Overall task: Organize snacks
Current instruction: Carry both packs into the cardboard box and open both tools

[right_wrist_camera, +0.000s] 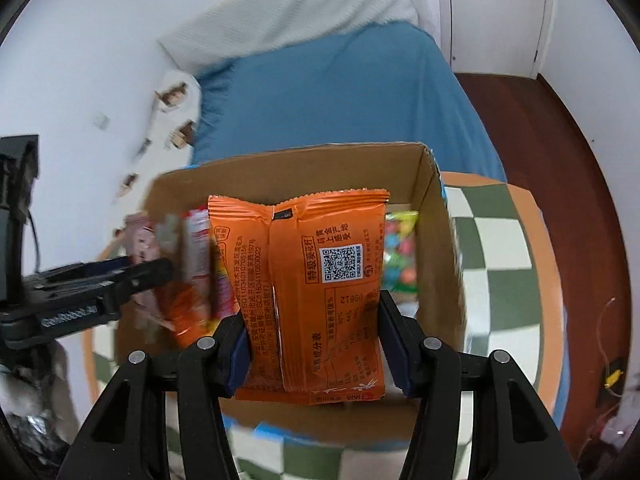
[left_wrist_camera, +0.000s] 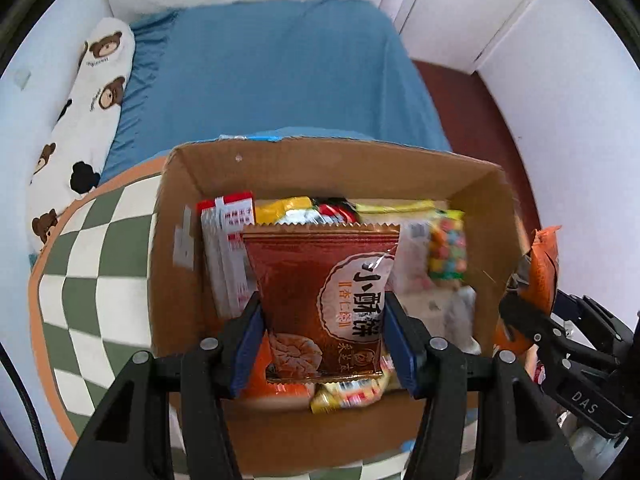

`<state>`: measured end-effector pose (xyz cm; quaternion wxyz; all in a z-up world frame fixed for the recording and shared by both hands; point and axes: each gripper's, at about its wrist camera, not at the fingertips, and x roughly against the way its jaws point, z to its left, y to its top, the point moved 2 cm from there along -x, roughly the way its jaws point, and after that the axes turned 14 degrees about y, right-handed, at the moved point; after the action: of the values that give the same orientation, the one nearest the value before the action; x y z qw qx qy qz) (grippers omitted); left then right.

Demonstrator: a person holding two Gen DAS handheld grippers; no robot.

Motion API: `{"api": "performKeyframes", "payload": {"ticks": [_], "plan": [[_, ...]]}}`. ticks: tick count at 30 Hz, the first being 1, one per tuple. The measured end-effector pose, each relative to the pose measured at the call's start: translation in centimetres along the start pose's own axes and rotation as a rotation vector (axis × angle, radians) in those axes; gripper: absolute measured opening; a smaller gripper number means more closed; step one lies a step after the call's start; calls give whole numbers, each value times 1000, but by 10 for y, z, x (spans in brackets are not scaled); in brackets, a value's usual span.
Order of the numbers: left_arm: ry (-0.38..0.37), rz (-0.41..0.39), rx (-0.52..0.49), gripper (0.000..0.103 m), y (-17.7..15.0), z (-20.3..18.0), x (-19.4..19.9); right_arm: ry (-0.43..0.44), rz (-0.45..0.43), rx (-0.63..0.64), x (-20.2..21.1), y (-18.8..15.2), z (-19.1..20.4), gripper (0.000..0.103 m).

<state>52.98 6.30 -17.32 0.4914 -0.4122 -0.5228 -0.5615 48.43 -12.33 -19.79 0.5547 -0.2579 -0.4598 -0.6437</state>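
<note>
My left gripper (left_wrist_camera: 320, 308) is shut on a brown-red pastry packet (left_wrist_camera: 320, 280) and holds it over the open cardboard box (left_wrist_camera: 328, 160). The box holds several snacks: a red-and-white packet (left_wrist_camera: 226, 240), yellow packets (left_wrist_camera: 282, 208) and a bag of coloured candies (left_wrist_camera: 447, 248). My right gripper (right_wrist_camera: 314, 308) is shut on an orange snack packet (right_wrist_camera: 312, 280), its back with a QR code facing me, over the same box (right_wrist_camera: 436, 224). The right gripper also shows at the right edge of the left wrist view (left_wrist_camera: 524, 292), and the left gripper shows at the left of the right wrist view (right_wrist_camera: 160, 270).
The box sits on a round table with a green-and-white checked top (left_wrist_camera: 92, 264), orange rimmed. Behind it is a bed with a blue sheet (left_wrist_camera: 272, 72) and a bear-print pillow (left_wrist_camera: 88, 128). White walls and dark red floor (right_wrist_camera: 540, 140) lie to the right.
</note>
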Motion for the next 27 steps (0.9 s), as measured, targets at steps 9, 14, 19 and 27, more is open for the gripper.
{"api": "performKeyframes", "payload": {"ticks": [9,14,19,27], "plan": [[33,136,-9,57,19,4,-67,-69,215,-57,-76,13,-38,65],[32,143,13,85,17,7,-74,-92,225,-66,-81,14,-42,95],[10,115,36,88,12,8,-68,-94,210,-49,-80,11,-40,96],[47,42,11,90,-7,3,-49,-120,142,-21,-60,7,-27,97]]}}
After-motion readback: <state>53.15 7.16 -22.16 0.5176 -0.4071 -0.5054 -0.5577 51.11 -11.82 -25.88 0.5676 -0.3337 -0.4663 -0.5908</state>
